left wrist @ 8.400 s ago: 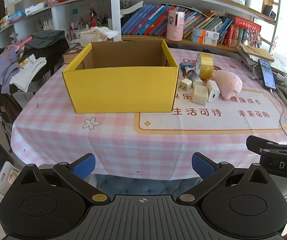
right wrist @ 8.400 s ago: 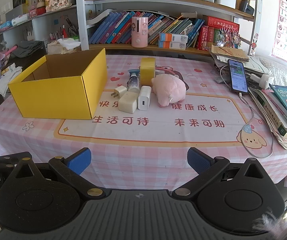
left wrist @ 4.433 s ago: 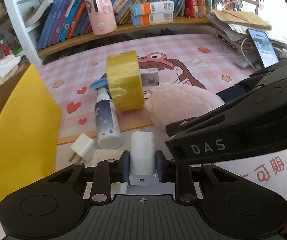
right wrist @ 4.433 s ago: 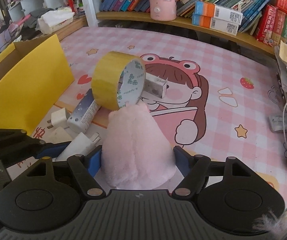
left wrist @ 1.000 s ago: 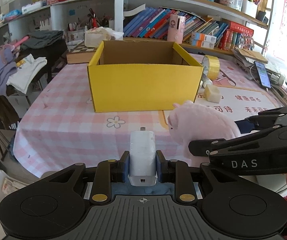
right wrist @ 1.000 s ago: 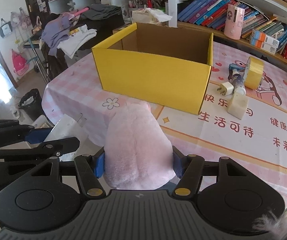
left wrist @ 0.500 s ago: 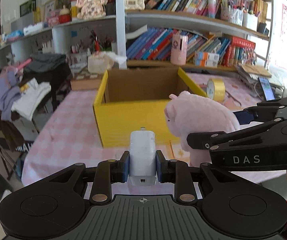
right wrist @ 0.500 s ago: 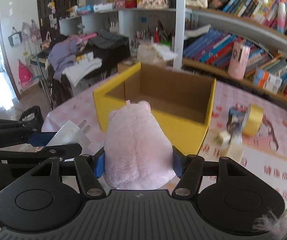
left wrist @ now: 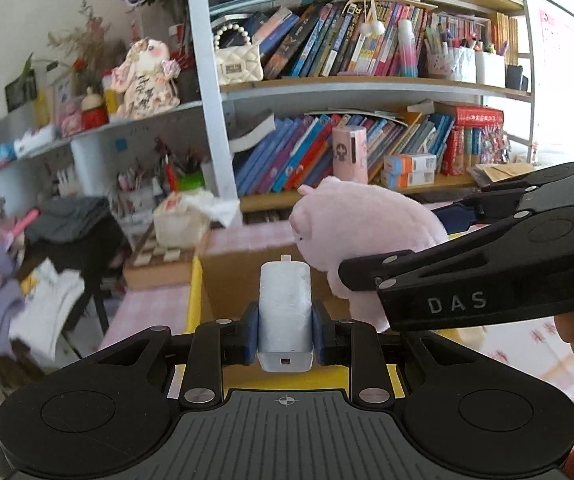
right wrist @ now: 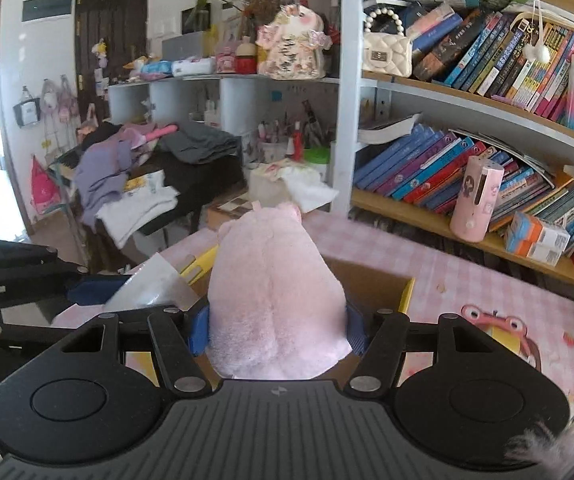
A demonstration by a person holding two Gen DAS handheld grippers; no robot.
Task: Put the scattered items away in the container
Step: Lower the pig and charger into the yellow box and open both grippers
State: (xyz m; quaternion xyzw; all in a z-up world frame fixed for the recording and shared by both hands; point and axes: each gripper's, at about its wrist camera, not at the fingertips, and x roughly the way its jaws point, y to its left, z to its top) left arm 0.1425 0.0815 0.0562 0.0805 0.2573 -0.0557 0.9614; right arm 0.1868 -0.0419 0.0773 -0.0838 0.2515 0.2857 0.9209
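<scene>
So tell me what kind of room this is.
Likely a lived-in home study or child's bedroom: packed bookshelves, clothes heaped over furniture, and a pink checked tablecloth under the yellow box.

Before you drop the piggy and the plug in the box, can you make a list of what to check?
1. Left gripper jaws shut on the white charger: ok.
2. Right gripper jaws shut on the pink plush pig: ok.
3. Pig over the open yellow box: ok, brown inside shows beneath it.
4. Charger over the box opening: ok, the inside wall shows behind it.
5. Box floor free for both: cannot tell, the floor is hidden.
6. Grippers clear of each other: cannot tell; they are very close.
</scene>
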